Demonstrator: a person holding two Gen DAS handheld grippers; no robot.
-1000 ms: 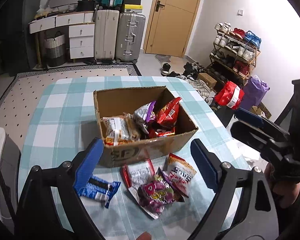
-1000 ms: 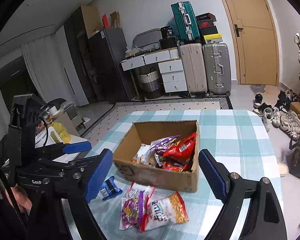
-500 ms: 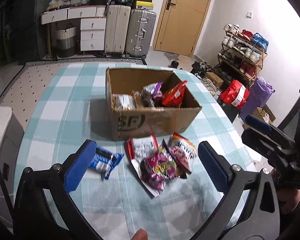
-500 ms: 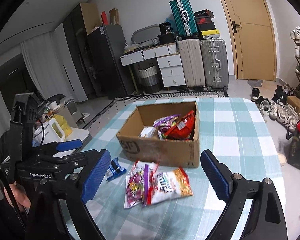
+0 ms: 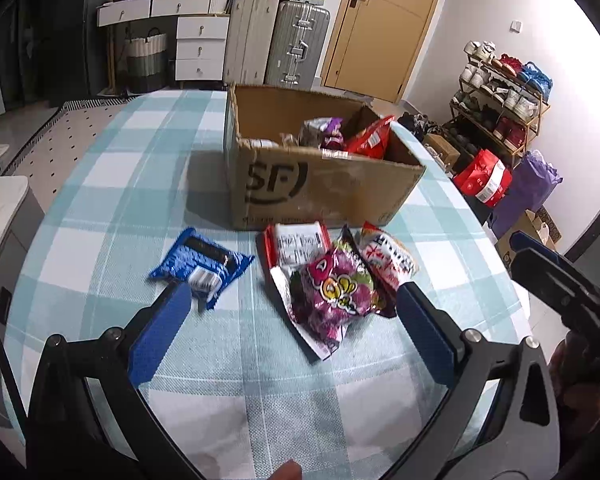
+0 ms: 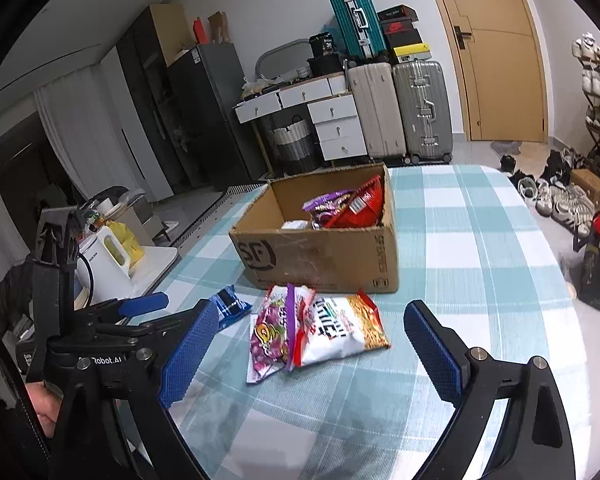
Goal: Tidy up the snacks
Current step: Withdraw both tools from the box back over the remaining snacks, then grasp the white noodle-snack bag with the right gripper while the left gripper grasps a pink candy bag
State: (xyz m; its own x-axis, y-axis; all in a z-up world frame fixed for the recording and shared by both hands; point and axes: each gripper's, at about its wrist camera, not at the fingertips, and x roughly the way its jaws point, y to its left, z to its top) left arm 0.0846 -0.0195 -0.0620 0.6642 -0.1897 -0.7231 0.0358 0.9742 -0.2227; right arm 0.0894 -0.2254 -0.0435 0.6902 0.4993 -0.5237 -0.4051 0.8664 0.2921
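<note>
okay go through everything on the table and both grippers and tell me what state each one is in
cardboard box: open-topped, upright, snacks inside.
blue packet: flat on table, apart from pile.
purple packet: atop the pile.
white and orange packet: flat, partly under purple one.
left gripper: open, empty.
right gripper: open, empty.

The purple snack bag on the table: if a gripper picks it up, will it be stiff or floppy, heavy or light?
The purple snack bag looks crinkled and puffy, so probably floppy and light. Its glossy film may slip. It overlaps the red-and-white packet, which might shift too.
</note>
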